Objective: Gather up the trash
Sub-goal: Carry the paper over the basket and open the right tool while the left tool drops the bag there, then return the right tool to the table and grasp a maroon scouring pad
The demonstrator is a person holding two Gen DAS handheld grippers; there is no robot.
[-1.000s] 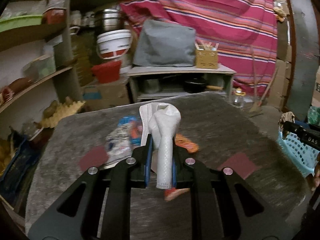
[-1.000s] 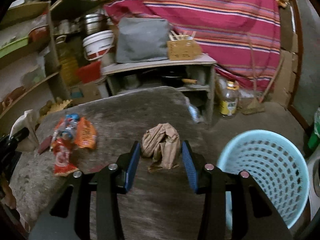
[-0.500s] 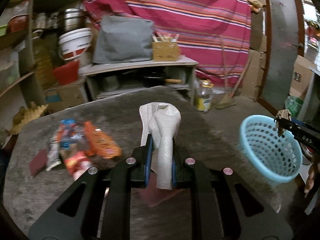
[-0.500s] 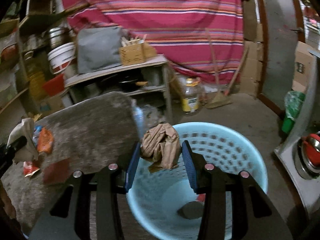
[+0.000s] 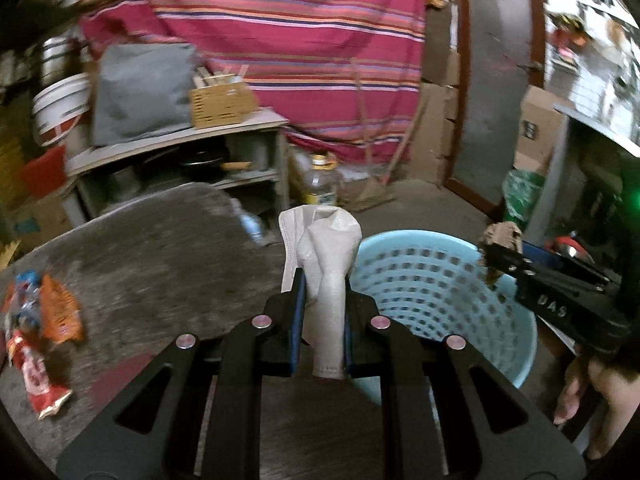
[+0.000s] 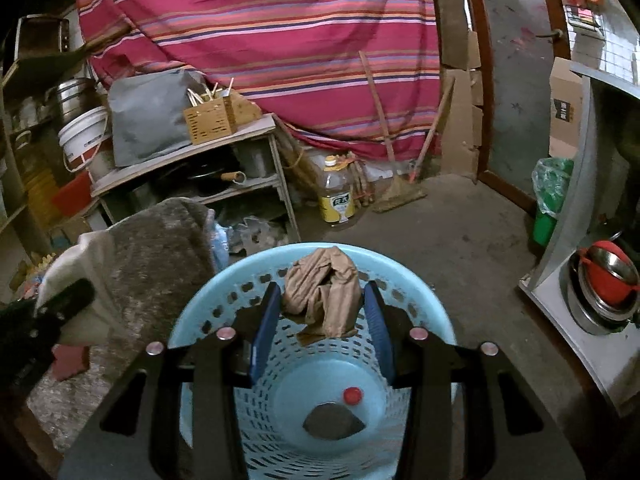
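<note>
Black left gripper (image 5: 321, 312) frame, silver screws, blue-lined jaws, white "DAS" lettering.

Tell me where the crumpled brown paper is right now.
The crumpled brown paper is clamped in the right gripper, centre of the right wrist view, directly above the open light blue basket standing on the floor beside the table.

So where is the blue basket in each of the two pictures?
Left wrist view: the light blue basket sits right of centre, just behind the left gripper holding the white wrapper.
Right wrist view: the basket fills the bottom centre, directly under the right gripper holding the brown crumpled paper.
Shared landmark: the yellow-labelled bottle on the floor beyond the basket.
</note>
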